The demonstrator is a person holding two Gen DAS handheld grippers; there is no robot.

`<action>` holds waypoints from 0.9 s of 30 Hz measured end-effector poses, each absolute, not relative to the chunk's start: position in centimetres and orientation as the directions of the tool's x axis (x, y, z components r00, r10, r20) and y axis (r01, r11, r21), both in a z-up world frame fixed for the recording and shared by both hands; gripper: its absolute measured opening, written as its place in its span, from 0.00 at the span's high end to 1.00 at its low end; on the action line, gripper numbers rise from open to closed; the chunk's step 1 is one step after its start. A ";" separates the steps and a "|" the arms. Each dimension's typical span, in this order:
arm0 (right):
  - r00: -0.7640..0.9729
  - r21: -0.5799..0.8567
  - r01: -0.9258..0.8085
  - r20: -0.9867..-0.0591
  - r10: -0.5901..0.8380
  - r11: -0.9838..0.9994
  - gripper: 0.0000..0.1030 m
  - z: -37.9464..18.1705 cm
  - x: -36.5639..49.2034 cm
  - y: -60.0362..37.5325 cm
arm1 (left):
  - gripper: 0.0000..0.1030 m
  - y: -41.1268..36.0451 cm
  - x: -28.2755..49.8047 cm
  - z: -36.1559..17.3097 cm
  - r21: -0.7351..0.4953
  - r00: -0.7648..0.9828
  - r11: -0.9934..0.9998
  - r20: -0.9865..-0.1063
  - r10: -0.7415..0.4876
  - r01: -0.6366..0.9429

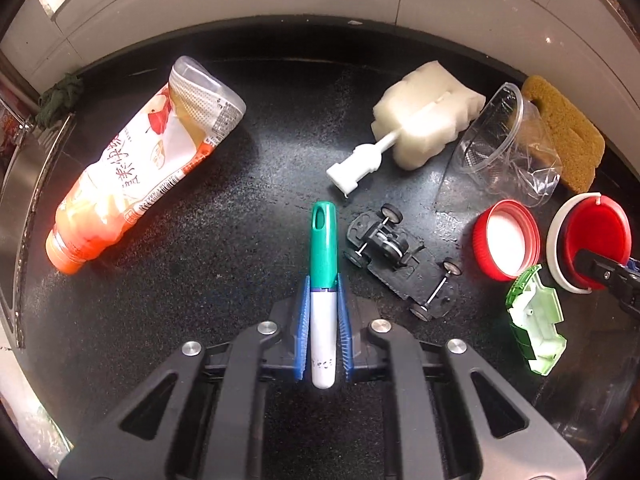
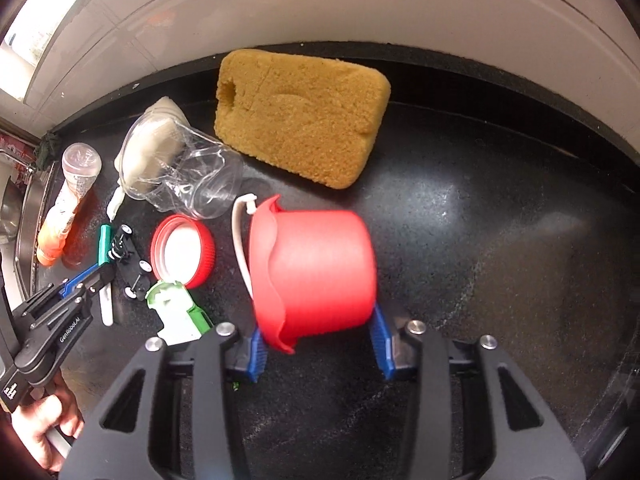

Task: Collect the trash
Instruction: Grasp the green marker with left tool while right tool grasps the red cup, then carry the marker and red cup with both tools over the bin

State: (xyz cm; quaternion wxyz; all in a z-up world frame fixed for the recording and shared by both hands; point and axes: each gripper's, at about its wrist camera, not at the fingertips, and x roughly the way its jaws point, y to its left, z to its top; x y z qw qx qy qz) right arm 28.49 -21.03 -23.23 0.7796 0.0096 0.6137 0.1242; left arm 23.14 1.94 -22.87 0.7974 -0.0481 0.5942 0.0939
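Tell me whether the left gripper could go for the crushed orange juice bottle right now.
Probably not yet: the left gripper is shut on the green-capped white marker pen. The black countertop between it and the crushed orange juice bottle is bare, though.

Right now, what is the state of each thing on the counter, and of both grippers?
Left gripper: shut on the marker.
Marker: capped, lying flat.
Right gripper: around the red cap; contact unclear.
Red cap: on its side.
Red lid: upside down.
Clear cup: crushed, on its side.
Juice bottle: dented, lying down.
Toy car base: wheels up.
Green car shell: detached, overturned.
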 end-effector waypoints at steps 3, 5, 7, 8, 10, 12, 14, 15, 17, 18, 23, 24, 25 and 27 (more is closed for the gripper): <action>0.247 0.145 -0.203 -0.949 0.194 0.968 0.59 -22.1 27.9 -20.8 | 0.88 2.0 22.8 -22.7 0.014 0.262 0.979 -0.963 0.069 -0.205; 0.261 0.138 -0.213 -0.946 0.192 0.967 0.59 -21.4 27.5 -20.5 | 0.88 2.0 22.5 -22.4 0.018 0.259 0.979 -0.963 0.071 -0.202; 0.275 0.134 -0.218 -0.942 0.193 0.967 0.59 -20.6 27.1 -20.4 | 0.88 2.1 22.1 -21.9 0.022 0.267 0.981 -0.961 0.075 -0.193; 0.280 0.134 -0.221 -0.940 0.194 0.966 0.59 -20.2 26.8 -20.3 | 0.88 2.1 21.8 -21.6 0.024 0.271 0.982 -0.960 0.076 -0.188; 0.296 0.128 -0.231 -0.935 0.195 0.965 0.59 -19.3 26.0 -19.9 | 0.88 2.0 21.0 -20.8 0.020 0.281 0.983 -0.957 0.073 -0.185; 0.307 0.127 -0.243 -0.930 0.200 0.962 0.59 -18.5 25.4 -19.5 | 0.88 1.9 19.6 -19.8 0.018 0.294 0.983 -0.953 0.072 -0.184; 0.321 0.118 -0.258 -0.926 0.201 0.959 0.59 -17.6 24.3 -19.1 | 0.88 2.1 18.7 -18.7 0.016 0.306 0.983 -0.949 0.073 -0.184; 0.325 0.117 -0.264 -0.924 0.202 0.957 0.59 -17.3 23.7 -18.9 | 0.88 2.1 17.9 -18.2 0.015 0.311 0.983 -0.948 0.073 -0.184; 0.333 0.115 -0.274 -0.920 0.206 0.955 0.59 -16.8 22.6 -18.4 | 0.88 2.4 16.6 -17.1 0.012 0.325 0.982 -0.943 0.075 -0.190; 0.336 0.112 -0.279 -0.919 0.207 0.954 0.59 -16.5 21.9 -18.2 | 0.88 2.7 15.7 -16.7 0.010 0.330 0.981 -0.941 0.074 -0.192; 0.348 0.103 -0.304 -0.914 0.211 0.947 0.59 -15.5 18.7 -17.5 | 0.88 3.7 11.8 -14.9 0.004 0.351 0.977 -0.933 0.081 -0.214; 0.348 0.103 -0.310 -0.913 0.213 0.945 0.59 -15.2 18.0 -17.2 | 0.88 3.8 11.1 -14.6 0.004 0.356 0.975 -0.931 0.084 -0.220; 0.348 0.104 -0.317 -0.912 0.218 0.943 0.59 -14.9 17.3 -17.0 | 0.88 3.9 10.3 -14.3 0.002 0.360 0.974 -0.929 0.085 -0.226; 0.352 0.099 -0.341 -0.909 0.224 0.935 0.59 -14.3 16.0 -16.3 | 0.88 4.4 8.7 -13.8 -0.004 0.364 0.970 -0.927 0.087 -0.242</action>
